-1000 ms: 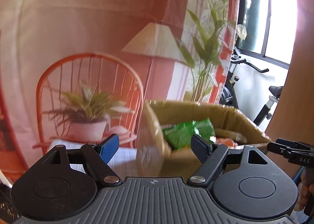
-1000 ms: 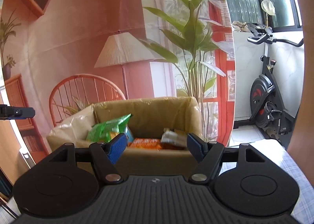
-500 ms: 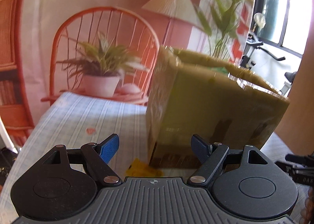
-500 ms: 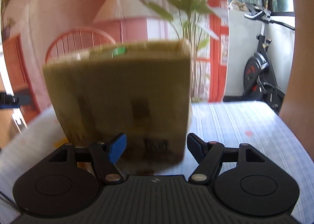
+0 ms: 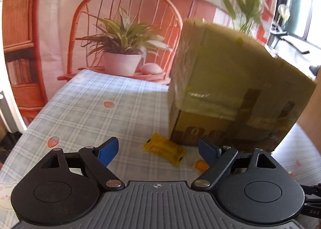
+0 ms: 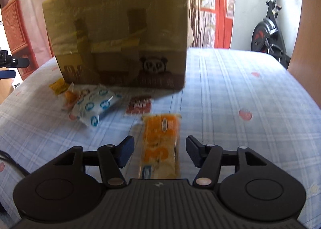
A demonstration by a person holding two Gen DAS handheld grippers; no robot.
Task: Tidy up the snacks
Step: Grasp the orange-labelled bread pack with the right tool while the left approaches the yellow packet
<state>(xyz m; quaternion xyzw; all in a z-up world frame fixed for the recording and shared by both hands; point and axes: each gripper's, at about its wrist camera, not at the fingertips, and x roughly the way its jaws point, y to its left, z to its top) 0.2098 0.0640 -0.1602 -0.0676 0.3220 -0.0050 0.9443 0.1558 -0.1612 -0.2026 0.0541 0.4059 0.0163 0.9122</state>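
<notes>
Between the right gripper [image 6: 158,151] jaws, orange snack bar [image 6: 160,146] untouched, jaws closing, left gripper [image 5: 158,151] jaws open.

Your left hand-held gripper [image 5: 158,149] is matte black: two round discs, a ribbed grey centre plate with a small crosshair mark, silver pivot screws, blue ribbed pads [image 5: 107,149]. Your right hand-held gripper [image 6: 159,149] matches, its pads [image 6: 125,150] darker blue.

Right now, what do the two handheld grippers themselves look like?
Both look alike: the left gripper and right gripper have a grey ribbed body with a small round emblem, two round black housings, black linkage arms with silver rivets, and blue textured finger pads. A dark cable trails beside the right one.
</notes>
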